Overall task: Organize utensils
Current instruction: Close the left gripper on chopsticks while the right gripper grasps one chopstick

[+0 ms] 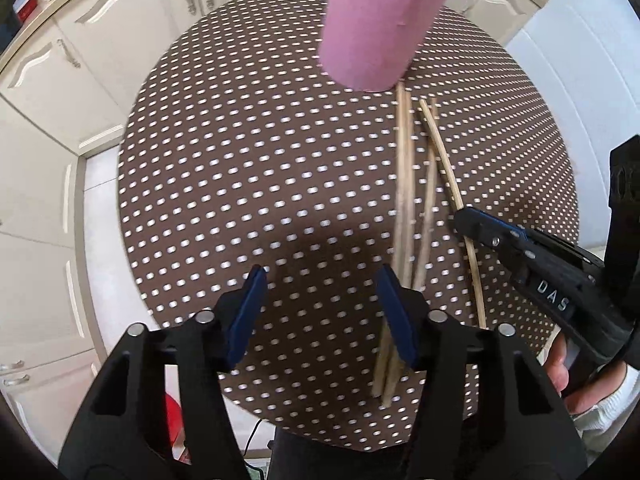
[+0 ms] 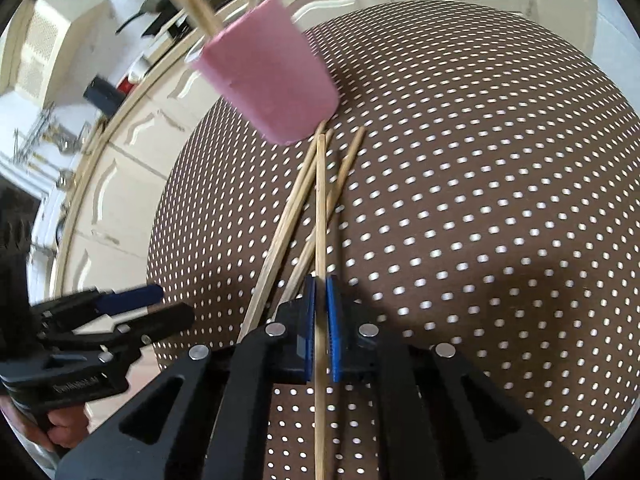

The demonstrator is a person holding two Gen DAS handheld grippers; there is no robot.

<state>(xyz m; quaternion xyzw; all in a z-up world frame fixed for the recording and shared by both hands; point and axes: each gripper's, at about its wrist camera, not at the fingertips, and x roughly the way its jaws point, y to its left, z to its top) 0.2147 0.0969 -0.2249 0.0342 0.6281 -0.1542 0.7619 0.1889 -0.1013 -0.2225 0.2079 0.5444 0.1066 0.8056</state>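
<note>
The right tongs [image 2: 320, 292] pinch one thin wooden chopstick [image 2: 320, 200]; lift it clear of the others, then drop it into the pink cylindrical cup [image 2: 272, 88]. The left tongs [image 1: 320, 304] gape, holding nothing.

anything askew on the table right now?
Yes. Loose chopsticks lie crossed on the table beside the pink cup instead of standing in it. The right gripper is shut on one chopstick.

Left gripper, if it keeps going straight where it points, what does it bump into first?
Probably the dotted tablecloth: the left gripper points steeply down at bare cloth, with nothing between its fingers. The chopsticks lie just to one side.
</note>
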